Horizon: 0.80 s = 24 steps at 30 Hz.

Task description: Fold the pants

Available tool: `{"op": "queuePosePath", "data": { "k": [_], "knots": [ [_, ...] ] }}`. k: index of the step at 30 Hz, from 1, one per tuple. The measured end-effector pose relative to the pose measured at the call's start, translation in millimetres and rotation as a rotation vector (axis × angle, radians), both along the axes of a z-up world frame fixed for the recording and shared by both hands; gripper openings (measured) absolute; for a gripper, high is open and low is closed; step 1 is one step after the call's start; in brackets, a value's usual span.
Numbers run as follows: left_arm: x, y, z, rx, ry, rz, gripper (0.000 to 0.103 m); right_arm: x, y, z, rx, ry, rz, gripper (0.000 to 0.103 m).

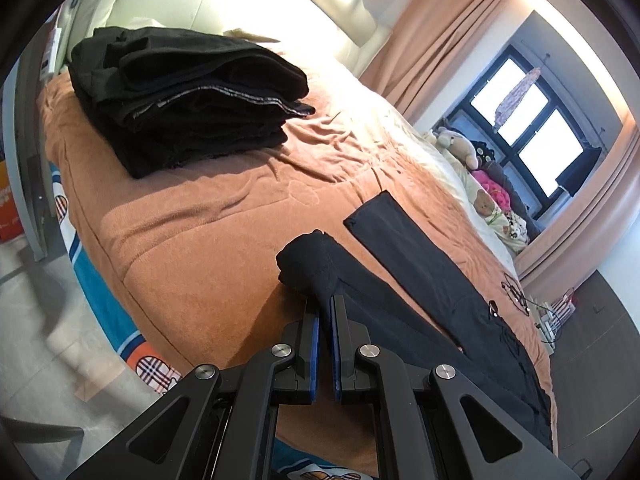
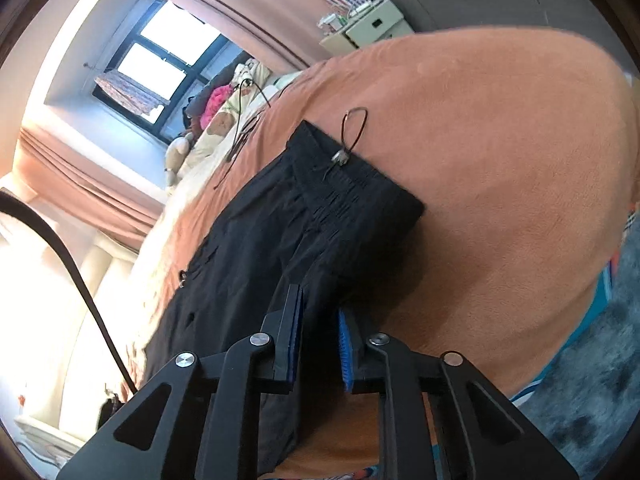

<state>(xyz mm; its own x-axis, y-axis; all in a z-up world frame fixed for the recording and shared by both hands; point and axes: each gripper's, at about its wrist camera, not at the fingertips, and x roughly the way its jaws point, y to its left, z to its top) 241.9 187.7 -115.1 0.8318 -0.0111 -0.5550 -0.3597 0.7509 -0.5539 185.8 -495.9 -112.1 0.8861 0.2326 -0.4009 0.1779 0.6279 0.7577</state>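
Observation:
Black pants (image 1: 416,280) lie spread on an orange blanket (image 1: 208,224), legs apart. My left gripper (image 1: 325,300) is shut on the bunched hem of the near leg (image 1: 308,264), lifted slightly off the blanket. In the right wrist view the pants (image 2: 256,248) show their elastic waistband (image 2: 352,188) with a metal ring clip (image 2: 350,136). My right gripper (image 2: 320,312) is closed on the near side of the pants below the waistband, with fabric between its blue pads.
A stack of folded black clothes (image 1: 188,96) sits at the far end of the bed by the headboard (image 1: 248,4). Stuffed toys (image 1: 460,144) line the window side. The bed edge and floor (image 1: 44,320) lie to the left. A small cabinet (image 2: 368,28) stands beyond the bed.

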Motion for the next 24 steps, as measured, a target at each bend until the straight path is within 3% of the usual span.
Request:
{"op": "queuePosePath", "data": {
  "k": [3,7,8,9,12,24],
  "knots": [
    [1.7,0.0,-3.4,-0.007,0.01,-0.006,0.005,7.6,-4.4,-13.0,0.043,0.025,0.01,0.034],
    [2.0,0.5,-3.7,-0.012,0.012,0.005,0.005,18.2,-6.7,-19.7,0.054,0.03,0.039,0.034],
    [1.4,0.5,-2.7,-0.012,0.009,0.009,0.005,19.8,-8.6,-18.5,0.042,0.034,0.035,0.033],
    [1.7,0.6,-0.8,-0.011,0.006,0.014,0.005,20.8,-11.0,-17.0,0.034,0.036,0.031,0.021],
    [3.9,1.9,5.8,-0.017,-0.011,0.015,0.005,18.8,-16.9,-5.8,0.022,0.011,0.017,0.004],
    [60.9,-1.2,59.0,0.007,-0.091,-0.023,0.005,9.9,-22.0,57.3,0.018,-0.139,-0.044,0.002]
  ]
}}
